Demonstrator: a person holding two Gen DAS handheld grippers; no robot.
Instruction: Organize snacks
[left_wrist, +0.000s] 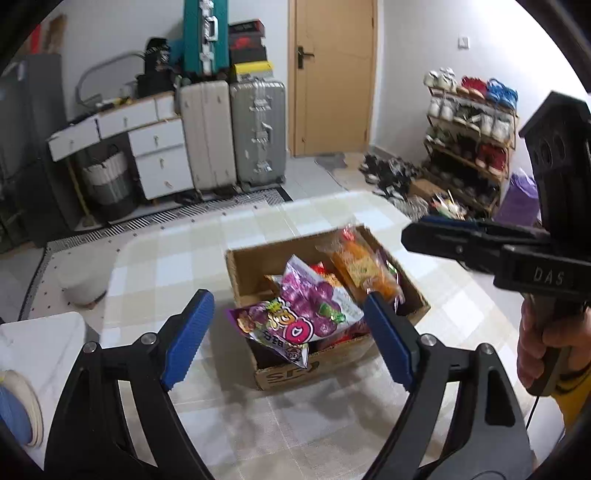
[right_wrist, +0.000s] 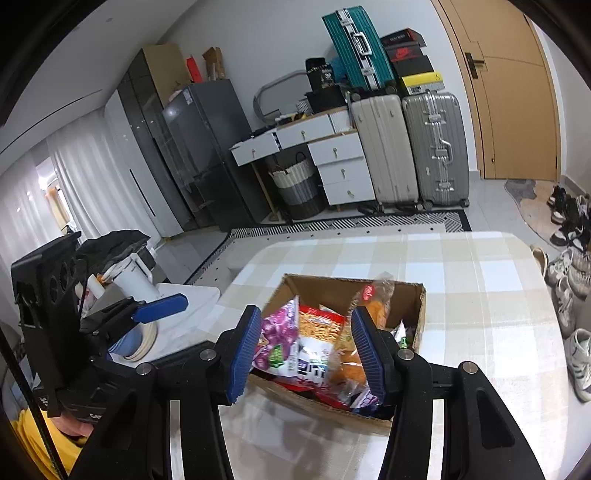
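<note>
box (left_wrist: 325, 360): on counter (left_wrist: 207, 258), full of snacks (left_wrist: 314, 306)
left gripper (left_wrist: 286, 332): apart, empty
right gripper (right_wrist: 303, 354): apart, empty

An open brown cardboard box (left_wrist: 334, 363) sits on the checked tablecloth (left_wrist: 192, 258), about midway across the table and nearer its front edge than its far edge, turned at a slant to those edges. Its flaps are gone or folded away, and printed lettering shows on its near wall. Snack bags fill it loosely. A purple bag (left_wrist: 314, 302) with grape pictures leans upright near the middle. Another purple bag (left_wrist: 275, 326) with a pink ring on it hangs over the near left rim. An orange packet (left_wrist: 360, 269) in clear wrap stands tilted against the far right corner. A red bag (right_wrist: 319, 325) showing thin yellow sticks lies between them.
</note>
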